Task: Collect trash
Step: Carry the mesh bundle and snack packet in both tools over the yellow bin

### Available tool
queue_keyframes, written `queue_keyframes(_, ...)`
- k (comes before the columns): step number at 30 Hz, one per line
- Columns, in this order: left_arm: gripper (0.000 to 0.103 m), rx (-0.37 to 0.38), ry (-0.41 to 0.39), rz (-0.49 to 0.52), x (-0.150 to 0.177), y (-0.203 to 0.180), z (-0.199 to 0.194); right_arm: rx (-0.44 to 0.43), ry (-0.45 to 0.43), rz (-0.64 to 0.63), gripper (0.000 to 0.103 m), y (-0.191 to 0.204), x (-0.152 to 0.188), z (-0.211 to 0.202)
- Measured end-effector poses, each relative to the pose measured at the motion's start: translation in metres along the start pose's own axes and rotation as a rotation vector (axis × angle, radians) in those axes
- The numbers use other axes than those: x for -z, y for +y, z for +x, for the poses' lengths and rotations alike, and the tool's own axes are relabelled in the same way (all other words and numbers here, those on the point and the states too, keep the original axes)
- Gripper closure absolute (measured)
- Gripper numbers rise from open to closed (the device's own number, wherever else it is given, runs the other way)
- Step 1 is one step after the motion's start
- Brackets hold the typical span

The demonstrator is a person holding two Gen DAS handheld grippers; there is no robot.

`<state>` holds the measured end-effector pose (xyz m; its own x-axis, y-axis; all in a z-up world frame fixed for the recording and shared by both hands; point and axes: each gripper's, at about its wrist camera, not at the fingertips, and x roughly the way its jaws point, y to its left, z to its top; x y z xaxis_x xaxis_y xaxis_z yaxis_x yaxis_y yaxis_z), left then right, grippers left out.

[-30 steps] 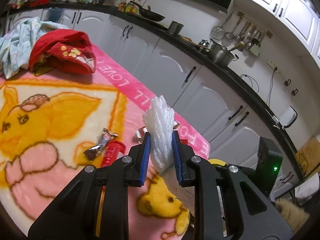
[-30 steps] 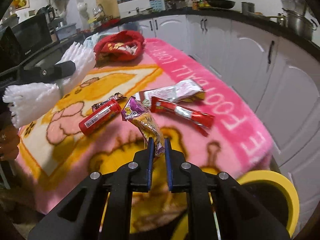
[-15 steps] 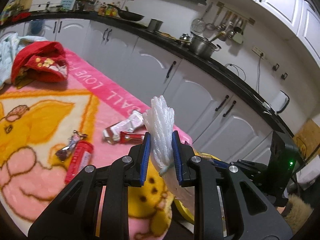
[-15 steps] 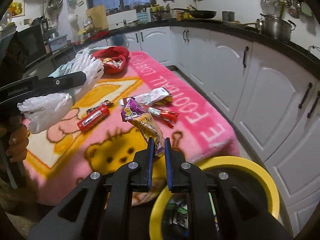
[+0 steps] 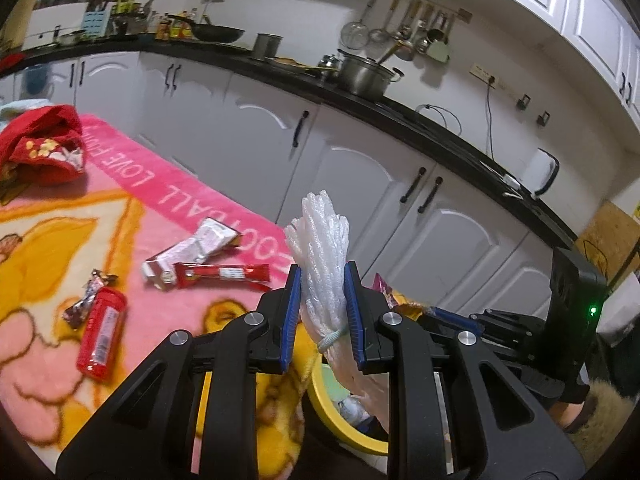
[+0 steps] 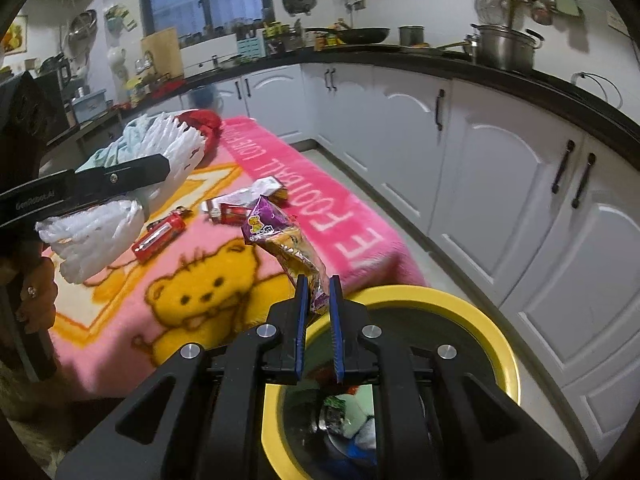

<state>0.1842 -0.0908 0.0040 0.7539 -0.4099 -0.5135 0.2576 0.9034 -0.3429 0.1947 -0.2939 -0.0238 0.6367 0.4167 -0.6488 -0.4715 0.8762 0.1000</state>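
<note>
My left gripper [image 5: 321,280] is shut on a white foam fruit net [image 5: 323,248], held upright near the table's corner above the yellow-rimmed bin [image 5: 320,380]. The same foam net [image 6: 120,200] shows at the left of the right wrist view, clamped in the left gripper. My right gripper [image 6: 318,286] is shut on a purple and yellow snack wrapper [image 6: 280,240], just over the rim of the bin [image 6: 440,304], which has trash inside. On the pink blanket [image 5: 60,220] lie a red tube [image 5: 102,336], a small foil wrapper [image 5: 86,300], a red stick wrapper [image 5: 222,274] and a white packet [image 5: 192,246].
White cabinets [image 5: 360,168] under a black counter run close along the table's right side, leaving a narrow aisle. A red cloth [image 5: 40,148] lies at the far end of the blanket. A person's hand [image 6: 36,292] holds the left gripper's handle.
Both grippers have carried their items away from the table's middle toward its corner. The bin has come fully under the right gripper and into the left view.
</note>
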Motion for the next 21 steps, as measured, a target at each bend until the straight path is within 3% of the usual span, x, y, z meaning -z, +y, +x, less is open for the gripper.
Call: queue_keyframes(21, 0.087, 0.055, 0.06, 0.103, 0.028, -0.052, 0.038, 0.106, 0.003, 0.069, 0.093, -0.043, 0.031, -0.021)
